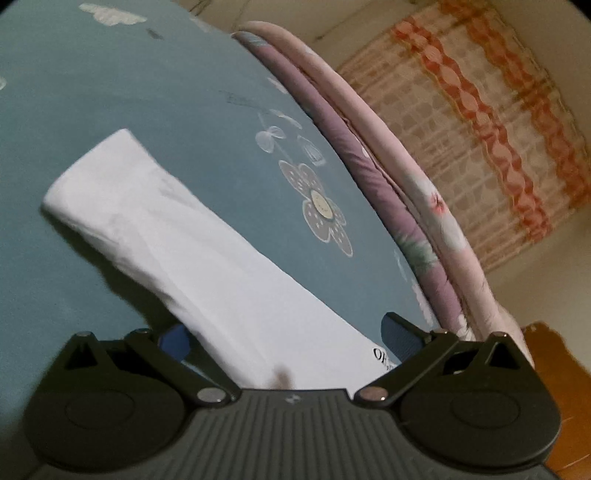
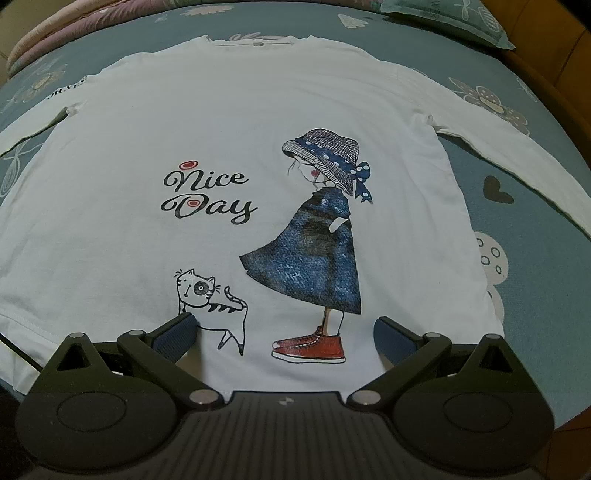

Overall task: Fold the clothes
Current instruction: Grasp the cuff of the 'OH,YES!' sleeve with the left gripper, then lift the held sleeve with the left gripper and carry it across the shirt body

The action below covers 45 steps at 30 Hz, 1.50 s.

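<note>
A white long-sleeved shirt [image 2: 258, 122] lies flat, print up, on a blue-green flowered bedsheet [image 2: 535, 236]. The print shows "Nice Day", a girl in a blue dress and a cat. Both sleeves stretch out to the sides. My right gripper [image 2: 284, 332] hovers open over the shirt's bottom hem, fingers straddling the cat and the red shoes. In the left wrist view one white sleeve [image 1: 177, 243] runs from the far left down between my left gripper's [image 1: 284, 339] open fingers, with small black lettering near the right fingertip. Whether the fingers touch the cloth I cannot tell.
A folded pink and purple quilt [image 1: 373, 177] lies along the bed's edge, with a checked orange-and-white curtain [image 1: 480, 122] behind it. A wooden bed frame [image 1: 554, 387] shows at the right. A patterned pillow [image 2: 454, 18] sits at the bed's far right corner.
</note>
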{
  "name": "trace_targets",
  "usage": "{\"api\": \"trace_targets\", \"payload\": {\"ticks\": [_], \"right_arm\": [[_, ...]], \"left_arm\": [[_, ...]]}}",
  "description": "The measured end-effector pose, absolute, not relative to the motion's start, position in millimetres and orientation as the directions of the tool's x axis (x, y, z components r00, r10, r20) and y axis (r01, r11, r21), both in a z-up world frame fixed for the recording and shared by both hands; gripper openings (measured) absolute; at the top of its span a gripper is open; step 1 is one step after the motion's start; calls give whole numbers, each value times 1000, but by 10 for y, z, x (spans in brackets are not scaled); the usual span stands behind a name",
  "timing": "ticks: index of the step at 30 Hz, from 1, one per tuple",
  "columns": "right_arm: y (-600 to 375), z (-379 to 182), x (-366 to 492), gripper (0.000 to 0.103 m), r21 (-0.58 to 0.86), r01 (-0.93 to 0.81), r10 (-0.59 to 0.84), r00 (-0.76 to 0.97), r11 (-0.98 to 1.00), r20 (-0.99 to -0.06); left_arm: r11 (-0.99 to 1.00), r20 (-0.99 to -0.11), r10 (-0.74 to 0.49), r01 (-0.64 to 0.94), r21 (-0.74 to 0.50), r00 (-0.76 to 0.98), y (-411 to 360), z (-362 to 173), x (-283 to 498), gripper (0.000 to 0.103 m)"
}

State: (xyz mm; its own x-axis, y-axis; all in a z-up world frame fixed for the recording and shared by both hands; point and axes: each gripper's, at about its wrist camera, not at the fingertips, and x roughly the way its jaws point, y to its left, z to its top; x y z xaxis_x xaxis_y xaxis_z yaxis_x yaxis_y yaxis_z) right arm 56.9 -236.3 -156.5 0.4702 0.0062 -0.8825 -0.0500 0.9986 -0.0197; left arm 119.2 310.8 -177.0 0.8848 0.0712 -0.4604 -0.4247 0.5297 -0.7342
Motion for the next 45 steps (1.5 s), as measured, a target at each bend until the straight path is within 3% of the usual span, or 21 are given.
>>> {"api": "trace_targets", "payload": {"ticks": [6, 10, 18, 30, 38, 45], "right_arm": [[-2358, -1565, 560, 103, -23, -39, -2, 470, 999, -883], [-2335, -1563, 548, 103, -29, -26, -13, 469, 999, -883], [-2159, -1476, 546, 103, -107, -68, -63, 475, 992, -878], [-1852, -1204, 642, 103, -85, -202, 32, 518, 976, -855], [-1961, -1099, 797, 103, 47, -235, 164, 509, 971, -845], [-2050, -817, 907, 103, 142, -371, 340, 551, 918, -762]], "left_arm": [[509, -453, 163, -468, -723, 877, 3311, -1775, 1314, 102], [565, -465, 158, -466, -681, 871, 3309, -1747, 1395, 102], [576, -415, 106, -396, -715, 904, 3294, -1581, 1369, 102], [678, -377, -28, -260, -688, 926, 2930, -1041, 1540, 102], [737, -353, -83, -181, -651, 932, 2530, -651, 1690, 102], [812, -378, -122, -127, -569, 918, 1954, -368, 1859, 102]]}}
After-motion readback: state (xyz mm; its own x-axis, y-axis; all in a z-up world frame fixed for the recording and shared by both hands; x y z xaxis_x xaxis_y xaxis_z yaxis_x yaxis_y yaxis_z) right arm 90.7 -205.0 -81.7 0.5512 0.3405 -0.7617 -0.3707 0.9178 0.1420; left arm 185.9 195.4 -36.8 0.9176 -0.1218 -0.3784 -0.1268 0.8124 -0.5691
